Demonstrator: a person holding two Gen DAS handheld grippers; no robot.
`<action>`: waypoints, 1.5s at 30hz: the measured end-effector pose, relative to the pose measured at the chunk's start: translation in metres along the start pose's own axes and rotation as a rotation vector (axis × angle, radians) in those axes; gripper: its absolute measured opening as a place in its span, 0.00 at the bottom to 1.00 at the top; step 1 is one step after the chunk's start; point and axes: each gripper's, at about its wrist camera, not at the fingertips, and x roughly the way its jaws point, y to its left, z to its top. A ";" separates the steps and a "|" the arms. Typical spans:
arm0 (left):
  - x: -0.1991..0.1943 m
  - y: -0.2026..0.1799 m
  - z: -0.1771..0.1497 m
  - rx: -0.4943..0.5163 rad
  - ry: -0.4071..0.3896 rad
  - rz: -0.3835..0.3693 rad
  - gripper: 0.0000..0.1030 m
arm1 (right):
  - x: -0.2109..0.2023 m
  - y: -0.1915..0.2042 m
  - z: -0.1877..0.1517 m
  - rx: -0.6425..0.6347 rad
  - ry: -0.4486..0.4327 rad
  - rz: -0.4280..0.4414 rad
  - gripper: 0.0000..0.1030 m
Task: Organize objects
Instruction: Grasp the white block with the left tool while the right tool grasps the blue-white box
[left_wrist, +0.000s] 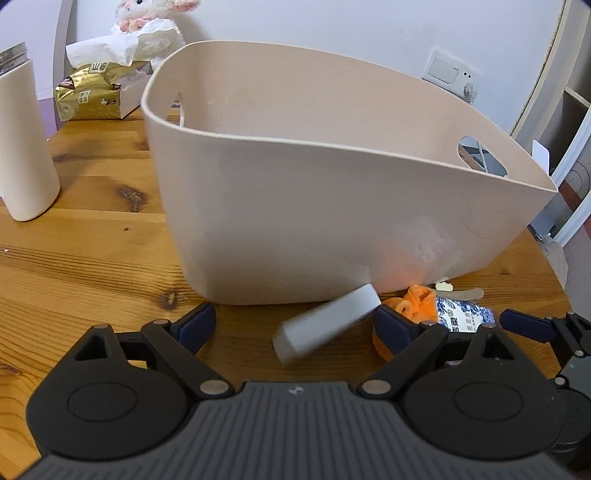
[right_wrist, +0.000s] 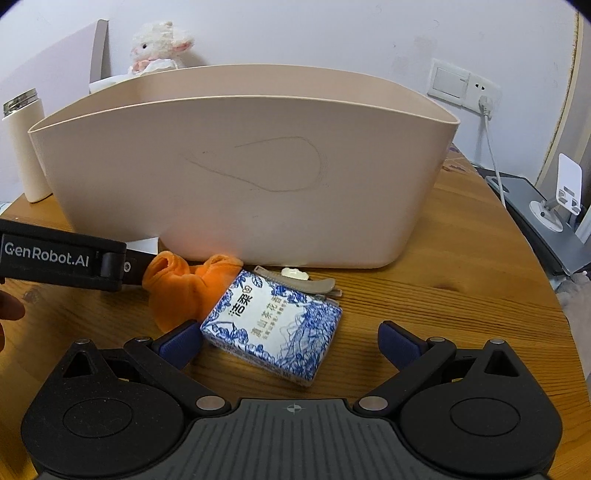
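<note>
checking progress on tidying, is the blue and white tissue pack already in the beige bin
No, the tissue pack lies on the wooden table in front of the beige bin.

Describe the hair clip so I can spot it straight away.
Find the big beige bin on the wooden table. At its front base, behind the blue-and-white tissue pack, lies the hair clip: slim, flat, beige, unlike the crumpled orange cloth beside it.

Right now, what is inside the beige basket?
Only bare inner walls show inside the beige basket, with handle cut-outs at both ends. Its floor is hidden behind the near wall in both views, so any contents there cannot be told.
</note>
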 end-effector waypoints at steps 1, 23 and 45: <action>0.000 -0.001 -0.001 -0.006 -0.010 0.009 0.91 | 0.001 -0.001 0.000 0.002 0.000 -0.002 1.00; -0.011 0.006 -0.016 0.092 -0.051 0.123 0.40 | -0.009 -0.003 -0.003 0.013 -0.008 0.024 0.74; -0.061 0.009 -0.025 0.073 -0.121 0.042 0.16 | -0.056 -0.014 -0.007 0.054 -0.110 -0.020 0.63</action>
